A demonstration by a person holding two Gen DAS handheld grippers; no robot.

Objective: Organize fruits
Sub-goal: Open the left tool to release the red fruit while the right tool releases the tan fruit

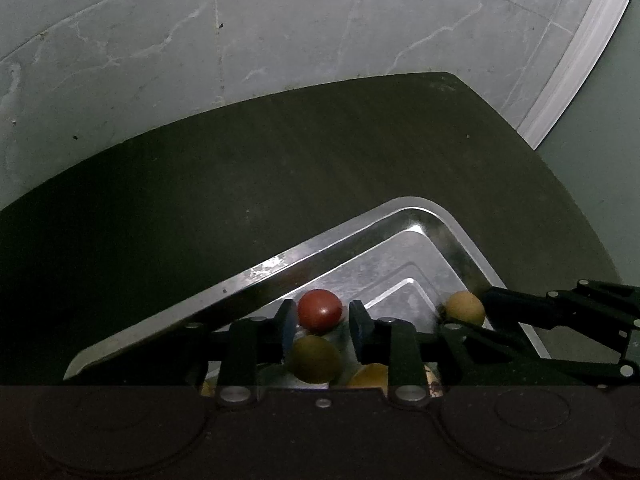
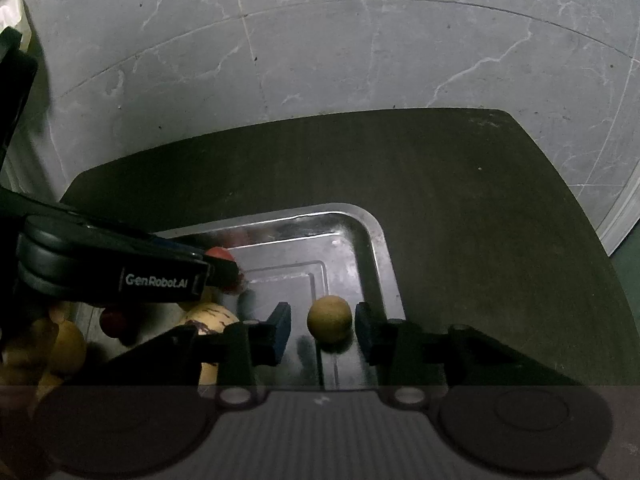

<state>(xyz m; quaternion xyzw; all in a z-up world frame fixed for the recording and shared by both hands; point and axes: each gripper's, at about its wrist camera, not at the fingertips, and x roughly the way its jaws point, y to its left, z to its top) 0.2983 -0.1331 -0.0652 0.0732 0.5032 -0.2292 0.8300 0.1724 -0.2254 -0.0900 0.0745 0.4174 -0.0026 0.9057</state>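
Both grippers work low over the metal tray (image 2: 376, 248) on the dark table (image 2: 480, 200). Right gripper (image 2: 322, 326) straddles a tan round fruit (image 2: 329, 319) near the tray's right wall — fingers apart, a gap on each side, nothing clamped. To grip well it should centre on the fruit's widest part and close gently, since a round fruit rolls. Left gripper (image 1: 322, 322) likewise stands apart around a red fruit (image 1: 320, 311), barely clear of it; whether the pads touch cannot be told. An olive-green fruit (image 1: 315, 359) lies nearer the camera.
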